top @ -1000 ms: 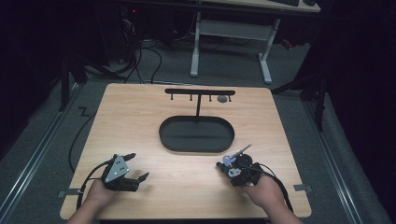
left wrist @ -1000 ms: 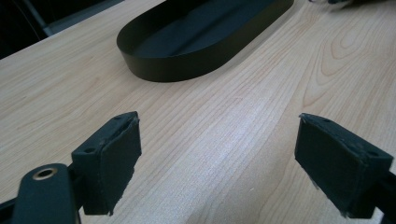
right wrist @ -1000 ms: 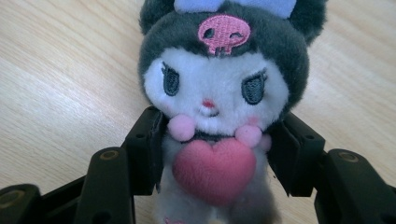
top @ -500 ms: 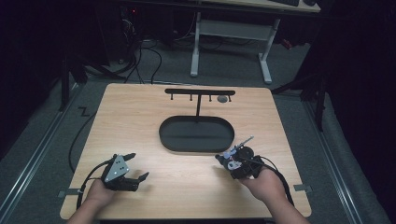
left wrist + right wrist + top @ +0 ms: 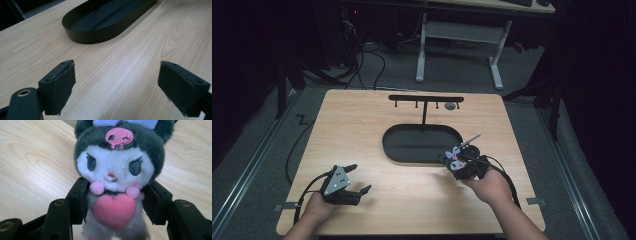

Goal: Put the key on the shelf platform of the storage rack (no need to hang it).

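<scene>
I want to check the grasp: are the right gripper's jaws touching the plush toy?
Touching. In the right gripper view, both black jaws of the right gripper press against the sides of the plush toy, with no gap visible.

No words, numbers or brand marks can be read anywhere. The one sign is a pink stitched skull with one eye winking, on the dark hood of the plush toy gripped between the jaws of the right tongs.
</scene>
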`<control>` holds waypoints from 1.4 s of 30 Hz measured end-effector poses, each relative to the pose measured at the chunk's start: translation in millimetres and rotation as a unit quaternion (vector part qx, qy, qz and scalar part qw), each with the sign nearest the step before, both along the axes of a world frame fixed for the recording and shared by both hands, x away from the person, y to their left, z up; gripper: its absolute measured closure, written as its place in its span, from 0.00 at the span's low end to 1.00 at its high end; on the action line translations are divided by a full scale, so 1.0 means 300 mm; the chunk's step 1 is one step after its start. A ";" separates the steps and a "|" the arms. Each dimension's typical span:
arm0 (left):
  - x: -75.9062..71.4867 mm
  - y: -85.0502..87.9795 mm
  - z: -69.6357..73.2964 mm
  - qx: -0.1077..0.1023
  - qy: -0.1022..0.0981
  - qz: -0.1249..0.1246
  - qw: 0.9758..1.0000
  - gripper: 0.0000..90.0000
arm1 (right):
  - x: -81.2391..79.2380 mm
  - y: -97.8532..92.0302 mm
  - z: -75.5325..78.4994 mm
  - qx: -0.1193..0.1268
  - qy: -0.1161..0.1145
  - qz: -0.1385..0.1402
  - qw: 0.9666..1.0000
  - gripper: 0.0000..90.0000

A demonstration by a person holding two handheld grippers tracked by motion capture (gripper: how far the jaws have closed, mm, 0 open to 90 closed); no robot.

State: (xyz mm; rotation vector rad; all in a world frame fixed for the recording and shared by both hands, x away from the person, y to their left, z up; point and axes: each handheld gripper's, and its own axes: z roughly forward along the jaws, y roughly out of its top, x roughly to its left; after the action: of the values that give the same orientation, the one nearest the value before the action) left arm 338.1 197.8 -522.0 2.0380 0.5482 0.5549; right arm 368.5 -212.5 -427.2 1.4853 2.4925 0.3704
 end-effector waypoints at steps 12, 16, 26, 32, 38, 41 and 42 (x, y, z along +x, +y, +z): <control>-0.001 0.000 0.000 0.000 0.000 -0.001 1.000 0.17 | 0.086 0.032 0.029 0.013 -0.013 -0.003 1.000 0.49; -0.001 0.000 0.000 0.000 0.000 -0.001 1.000 0.17 | 0.106 0.046 0.030 0.016 -0.014 -0.007 1.000 0.49; -0.002 -0.001 0.000 0.000 0.000 -0.002 1.000 0.17 | 0.175 0.084 0.035 0.019 -0.022 0.001 1.000 0.49; -0.002 -0.001 0.000 0.000 0.000 -0.003 1.000 0.17 | 0.210 0.102 0.015 0.023 -0.017 0.001 1.000 0.49; -0.002 -0.001 0.000 0.000 0.000 -0.003 1.000 0.17 | 0.235 0.119 0.001 0.027 -0.017 0.003 1.000 0.49; -0.002 -0.001 0.000 0.001 0.000 -0.003 1.000 0.17 | 0.243 0.125 -0.003 0.029 -0.016 0.002 0.999 0.49; -0.002 -0.001 0.000 0.000 0.000 -0.003 1.000 0.17 | 0.251 0.130 -0.006 0.032 -0.013 0.001 0.999 0.49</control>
State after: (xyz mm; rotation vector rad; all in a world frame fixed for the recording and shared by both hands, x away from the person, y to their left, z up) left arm 337.5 197.6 -522.0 2.0400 0.5422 0.5518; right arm 443.9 -173.5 -429.2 1.4913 2.4842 0.4707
